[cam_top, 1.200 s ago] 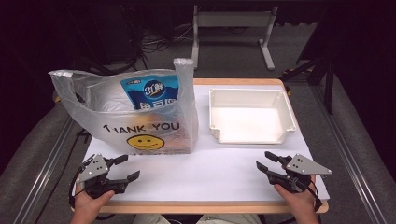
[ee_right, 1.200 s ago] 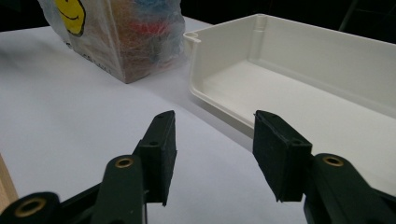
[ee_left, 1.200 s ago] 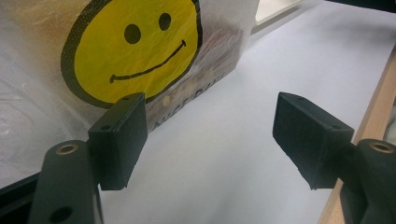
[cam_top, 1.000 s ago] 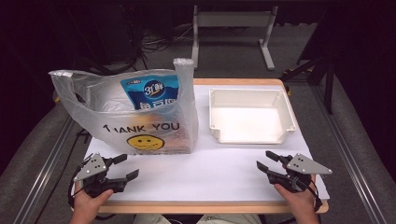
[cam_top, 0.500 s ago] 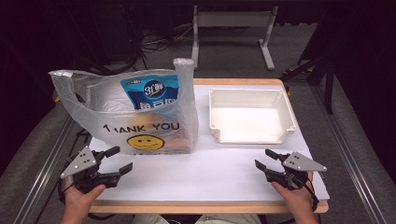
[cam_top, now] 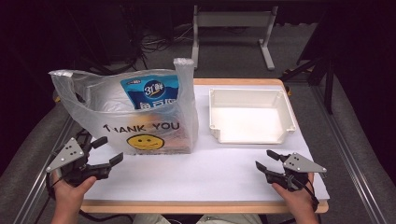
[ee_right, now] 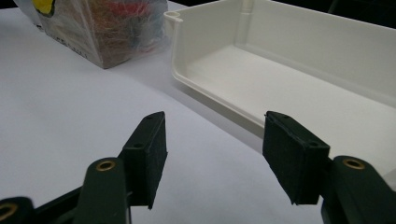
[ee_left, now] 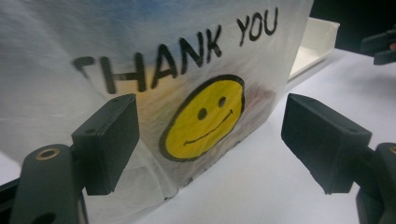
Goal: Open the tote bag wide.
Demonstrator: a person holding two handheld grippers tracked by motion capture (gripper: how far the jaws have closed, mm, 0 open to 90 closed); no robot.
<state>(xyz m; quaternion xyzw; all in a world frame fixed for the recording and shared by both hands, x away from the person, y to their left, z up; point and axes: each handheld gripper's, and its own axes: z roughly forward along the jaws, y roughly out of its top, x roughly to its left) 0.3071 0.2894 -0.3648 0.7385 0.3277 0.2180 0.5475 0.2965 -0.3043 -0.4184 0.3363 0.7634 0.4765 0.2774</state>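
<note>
1. I'm working on a white table top (cam_top: pixel 205 172) with a pale wooden edge along my side; beyond it the room is dark, with a grey floor, tangled cables and a white metal stand (cam_top: pixel 232 28) at the back.
2. My left gripper (cam_top: pixel 108 151) hovers at the near-left corner, its jaws spread wide with nothing between them, pointing at the plastic bag (cam_top: pixel 140 116) just ahead (that smiley (ee_left: pixel 203 119) sits between my two pads in the left gripper view, but I'm not touching it).
3. The bag stands upright on the left half of the table, "THANK YOU" across its front, a blue packet (cam_top: pixel 150 91) poking out of the top.
4. My right gripper (cam_top: pixel 267 161) sits near the front-right, jaws apart and holding nothing; they have just been opening wider.
5. A white tray (cam_top: pixel 285 112) lies at the right rear, just beside the bag, its near rim ahead of my right pads.
6. Open room: a bare white strip runs between my two grippers, along the front of bag and tray.
</note>
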